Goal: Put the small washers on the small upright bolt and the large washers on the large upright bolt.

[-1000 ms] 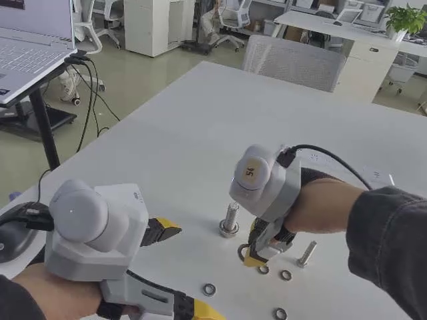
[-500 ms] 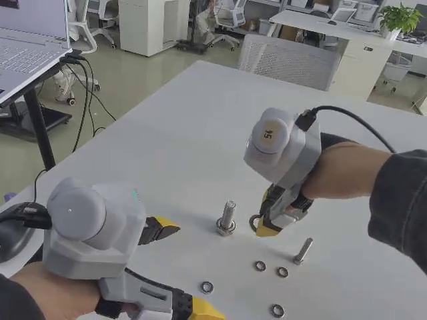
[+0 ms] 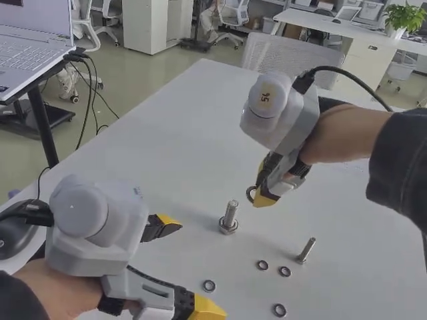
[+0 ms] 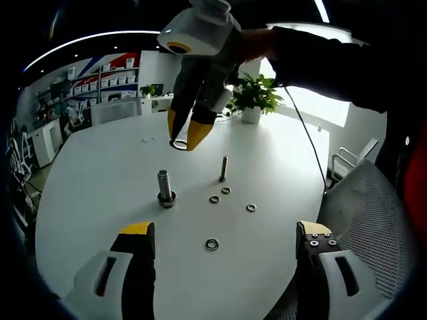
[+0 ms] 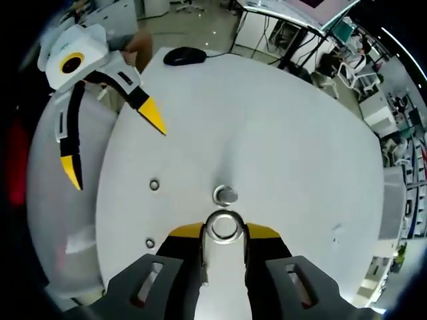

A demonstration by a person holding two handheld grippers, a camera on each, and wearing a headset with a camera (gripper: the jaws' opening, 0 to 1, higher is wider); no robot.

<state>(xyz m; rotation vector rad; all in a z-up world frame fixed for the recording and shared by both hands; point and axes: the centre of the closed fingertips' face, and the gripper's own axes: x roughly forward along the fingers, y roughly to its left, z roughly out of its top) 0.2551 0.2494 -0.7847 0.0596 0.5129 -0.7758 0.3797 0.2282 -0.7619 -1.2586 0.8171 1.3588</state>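
progress: early, I judge | my right gripper [image 3: 257, 197] is clamped on a large washer [image 3: 251, 194], at 1 o'clock above the large bolt [image 3: 229, 218], not yet on it | four loose washers [image 3: 262, 265] on the table at 5 o'clock | small bolt [image 3: 306, 250] looks bare | left gripper [image 4: 225, 230] gapes wide, empty

Table [image 3: 167, 147] smooth matt white; large bolt [image 3: 229, 218] threaded bright metal; held washer [image 5: 211, 225] glossy metal.

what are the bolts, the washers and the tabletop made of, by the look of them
Large bolt and small bolt: likely steel, grey with a dull shine, threads visible on the large one. Loose washers: thin grey rings, probably the same metal. Tabletop: smooth matte white, perhaps laminate; cannot tell for sure.
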